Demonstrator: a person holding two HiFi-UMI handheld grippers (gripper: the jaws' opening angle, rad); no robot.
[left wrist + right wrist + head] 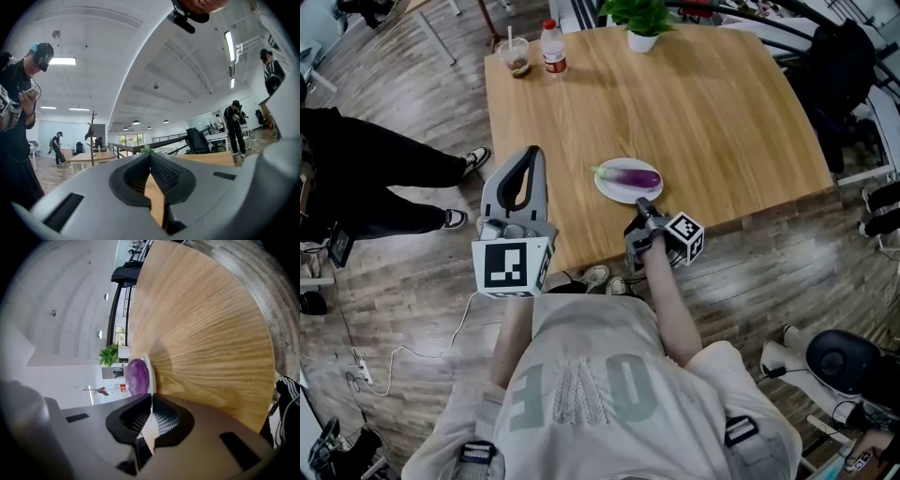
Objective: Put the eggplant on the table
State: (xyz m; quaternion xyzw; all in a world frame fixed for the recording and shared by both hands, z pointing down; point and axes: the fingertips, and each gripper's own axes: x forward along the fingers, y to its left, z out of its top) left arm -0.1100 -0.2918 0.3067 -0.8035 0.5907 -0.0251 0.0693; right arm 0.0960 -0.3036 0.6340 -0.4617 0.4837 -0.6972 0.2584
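Observation:
A purple eggplant (636, 176) with a green stem lies on a white plate (605, 187) near the front edge of the wooden table (694, 103). My right gripper (642, 203) is shut and empty, its tips just short of the plate's near rim and pointing at it. In the right gripper view the eggplant (137, 376) and the plate (149, 365) sit right beyond the closed tips (151, 394). My left gripper (532, 150) hovers at the table's left front corner, shut and empty. In the left gripper view its tips (150, 153) meet, looking level across the table.
At the table's far edge stand a potted plant (642, 28), a plastic bottle (552, 49) and a cup with a straw (517, 58). A person in black (366, 173) sits left of the table. Black chairs and bags (844, 75) crowd the right side.

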